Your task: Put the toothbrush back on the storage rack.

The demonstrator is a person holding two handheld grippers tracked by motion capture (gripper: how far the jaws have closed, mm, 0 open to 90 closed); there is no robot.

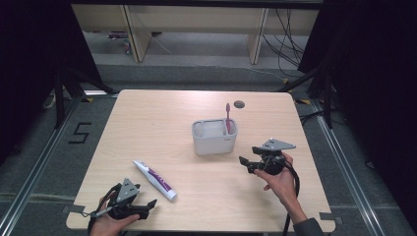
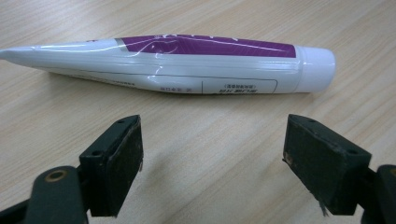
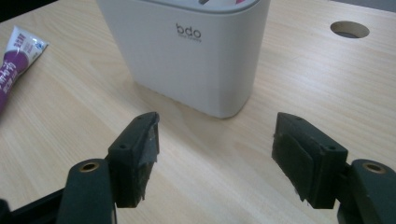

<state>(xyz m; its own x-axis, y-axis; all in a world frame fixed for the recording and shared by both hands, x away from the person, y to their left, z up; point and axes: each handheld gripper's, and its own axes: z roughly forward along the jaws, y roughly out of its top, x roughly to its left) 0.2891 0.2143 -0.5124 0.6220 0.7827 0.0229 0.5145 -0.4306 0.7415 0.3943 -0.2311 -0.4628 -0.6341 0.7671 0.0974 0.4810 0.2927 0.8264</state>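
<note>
Sitting low at the near left corner of the table [image 1: 147, 108]: left gripper [image 1: 142, 209], jaws standing wide apart with nothing between them, pointing toward the toothpaste tube [image 1: 155, 180]. Lying flat on the wood just beyond those jaws in the left gripper view, tube [image 2: 173, 63] stretched crosswise, white cap to the right, flat crimped end to the left, purple band facing up. Not touching either pad; bare wood showing between tube and fingertips.

Judging by this: reaching for the tube, grasp not yet made. Calling next for easing forward until the tube's body is lying between the pads, then closing gently on the firmer part near the cap, since the soft middle is likely to squash or slip.

Standing past the middle of the table: white holder [image 1: 214, 136], upright, split into compartments. Poking up from its right-hand compartment: pink toothbrush [image 1: 227, 118], head uppermost. Larger left compartment looking vacant, though its bottom is hard to make out. Seemingly waiting for the tube to be stood in there.

Hovering at the right, near the holder but apart from it: right gripper [image 1: 246, 161], jaws also spread, gripping nothing, facing the holder's wall [image 3: 187, 56] bearing small lettering.
</note>
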